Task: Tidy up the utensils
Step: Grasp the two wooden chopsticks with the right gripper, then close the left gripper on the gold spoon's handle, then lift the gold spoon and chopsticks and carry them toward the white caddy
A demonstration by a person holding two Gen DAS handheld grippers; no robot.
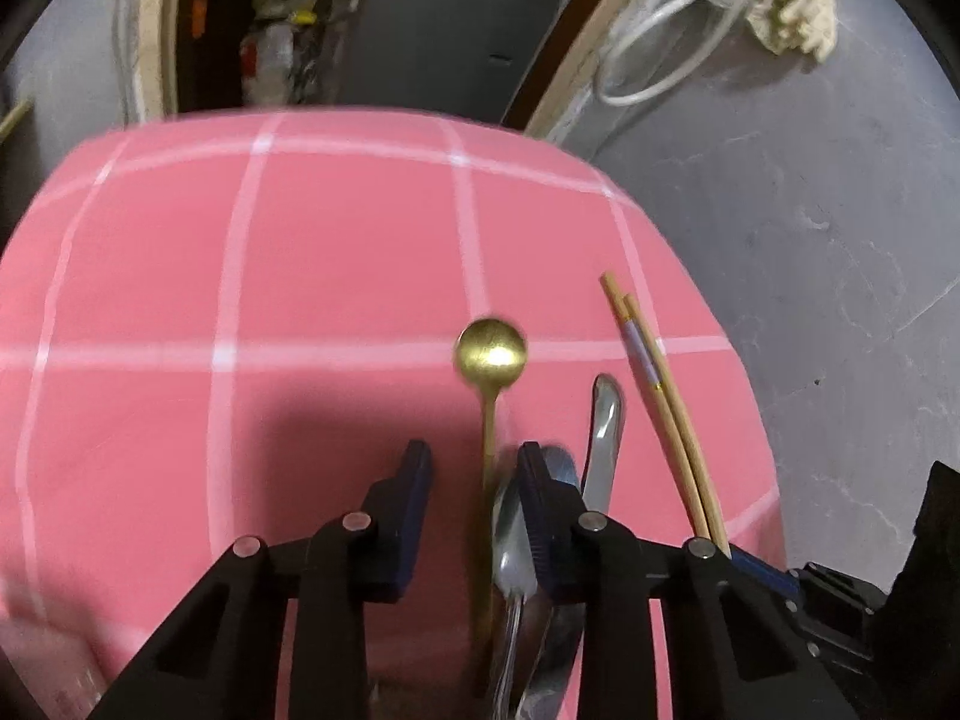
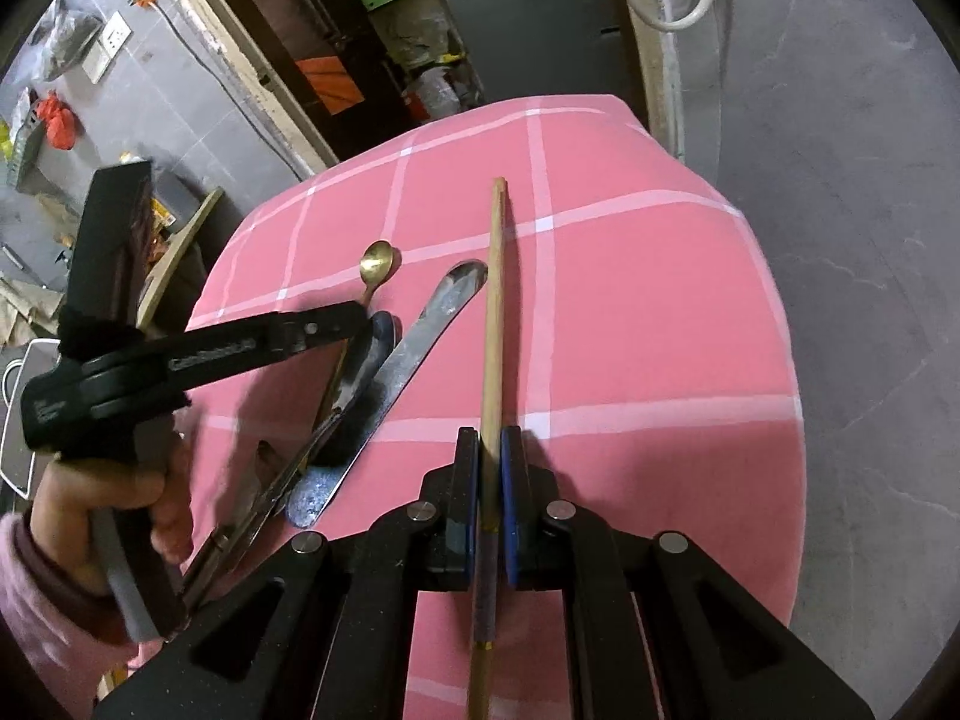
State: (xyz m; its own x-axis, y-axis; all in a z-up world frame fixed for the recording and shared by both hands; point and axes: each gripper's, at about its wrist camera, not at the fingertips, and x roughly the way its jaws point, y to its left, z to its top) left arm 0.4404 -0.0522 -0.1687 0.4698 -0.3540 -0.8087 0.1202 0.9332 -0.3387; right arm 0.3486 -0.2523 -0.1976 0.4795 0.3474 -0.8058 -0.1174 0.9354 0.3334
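Observation:
A gold spoon (image 1: 491, 354) lies on the pink checked tablecloth (image 1: 300, 276), its handle running between the fingers of my left gripper (image 1: 474, 468), which is open just above it. A silver spoon (image 1: 515, 540) and a silver knife (image 1: 605, 432) lie right of it, under the right finger. A pair of wooden chopsticks (image 1: 666, 414) lies further right. In the right wrist view my right gripper (image 2: 491, 450) is shut on the chopsticks (image 2: 495, 300), which point away over the cloth. The gold spoon (image 2: 377, 261), the knife (image 2: 414, 354) and the left gripper (image 2: 354, 318) show at its left.
The cloth's right edge (image 2: 780, 360) drops to a grey floor (image 2: 870, 210). Behind the table stand a door frame (image 1: 576, 42), dark shelves with clutter (image 2: 390, 30) and white cables (image 1: 654, 60). The hand that holds the left gripper (image 2: 102, 510) is at the lower left.

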